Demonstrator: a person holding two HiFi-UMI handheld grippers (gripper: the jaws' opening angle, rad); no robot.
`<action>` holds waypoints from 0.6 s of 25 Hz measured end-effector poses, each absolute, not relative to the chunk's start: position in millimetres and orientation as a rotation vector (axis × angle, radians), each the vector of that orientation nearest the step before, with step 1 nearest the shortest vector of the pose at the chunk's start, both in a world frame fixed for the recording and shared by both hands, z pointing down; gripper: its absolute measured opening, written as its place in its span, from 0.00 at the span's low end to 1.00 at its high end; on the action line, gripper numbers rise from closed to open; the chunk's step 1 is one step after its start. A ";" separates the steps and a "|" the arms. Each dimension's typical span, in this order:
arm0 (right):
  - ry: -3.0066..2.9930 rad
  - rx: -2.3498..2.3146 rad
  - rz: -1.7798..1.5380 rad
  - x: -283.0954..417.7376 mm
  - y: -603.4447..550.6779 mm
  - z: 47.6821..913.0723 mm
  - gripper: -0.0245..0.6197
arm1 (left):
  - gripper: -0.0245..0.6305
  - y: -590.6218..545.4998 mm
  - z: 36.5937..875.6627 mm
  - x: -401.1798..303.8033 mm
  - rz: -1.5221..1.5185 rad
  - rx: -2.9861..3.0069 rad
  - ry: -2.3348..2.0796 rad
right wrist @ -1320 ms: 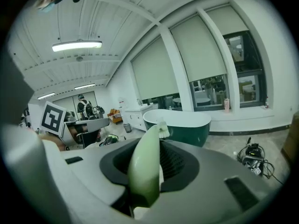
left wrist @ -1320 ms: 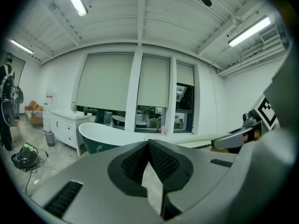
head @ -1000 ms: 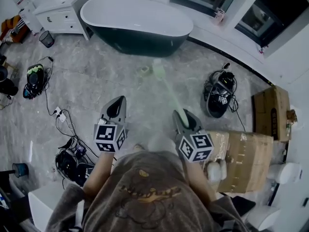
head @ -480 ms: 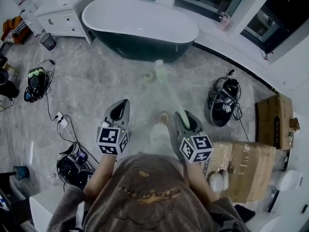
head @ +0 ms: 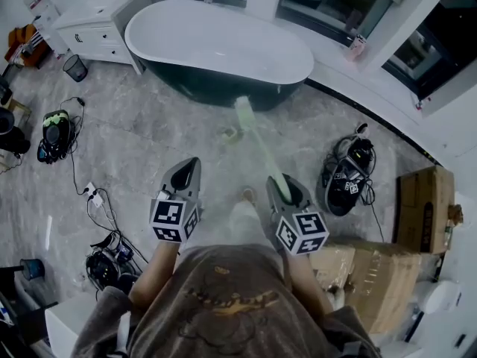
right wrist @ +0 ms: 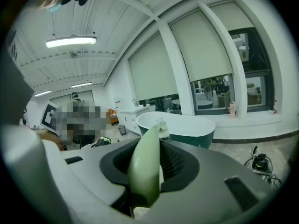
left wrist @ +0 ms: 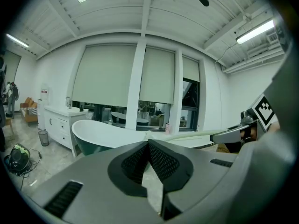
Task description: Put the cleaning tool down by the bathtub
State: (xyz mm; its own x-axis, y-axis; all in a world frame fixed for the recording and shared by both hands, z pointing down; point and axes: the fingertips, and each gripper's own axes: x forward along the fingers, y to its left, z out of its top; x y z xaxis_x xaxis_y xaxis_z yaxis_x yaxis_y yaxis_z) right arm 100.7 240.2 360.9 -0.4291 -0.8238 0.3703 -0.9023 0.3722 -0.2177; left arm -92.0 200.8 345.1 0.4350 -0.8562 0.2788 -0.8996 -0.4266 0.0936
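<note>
The right gripper (head: pixel 283 183) is clamped on the cleaning tool (head: pixel 258 142); the left gripper (head: pixel 185 168) is closed on nothing.
The pale green long-handled brush is held in the air, its head pointing at the bathtub (head: pixel 223 36) and near the tub's dark side. The marker cubes (head: pixel 301 232) show only black-and-white squares. Dark print on the cardboard box (head: pixel 423 200) is too small to read. The handle's rear end is hidden between the jaws, and the bristles blur in the head view.

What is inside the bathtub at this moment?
Only bare white surface shows inside the bathtub; no item. The cleaning tool overlaps only its near outer wall. The near inner wall, below the rim, is out of sight.
</note>
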 end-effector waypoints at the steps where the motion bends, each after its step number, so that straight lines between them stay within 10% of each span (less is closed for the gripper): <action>1: -2.433 1.540 0.579 103.5 228.3 360.7 0.21 | 0.04 189.7 345.1 -89.8 0.279 2.451 -1.541; 15: -2.501 1.308 0.546 136.4 63.5 358.8 0.21 | 0.04 38.0 338.4 -58.5 0.255 2.321 -1.691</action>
State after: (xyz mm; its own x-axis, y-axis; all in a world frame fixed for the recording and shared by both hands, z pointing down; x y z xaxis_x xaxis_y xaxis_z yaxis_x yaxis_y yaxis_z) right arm 136.4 63.5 358.8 -0.5579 -0.7274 0.3995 -0.8277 0.5226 -0.2044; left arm -58.5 38.0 338.4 0.3080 -0.9060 0.2903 -0.9513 -0.2903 0.1036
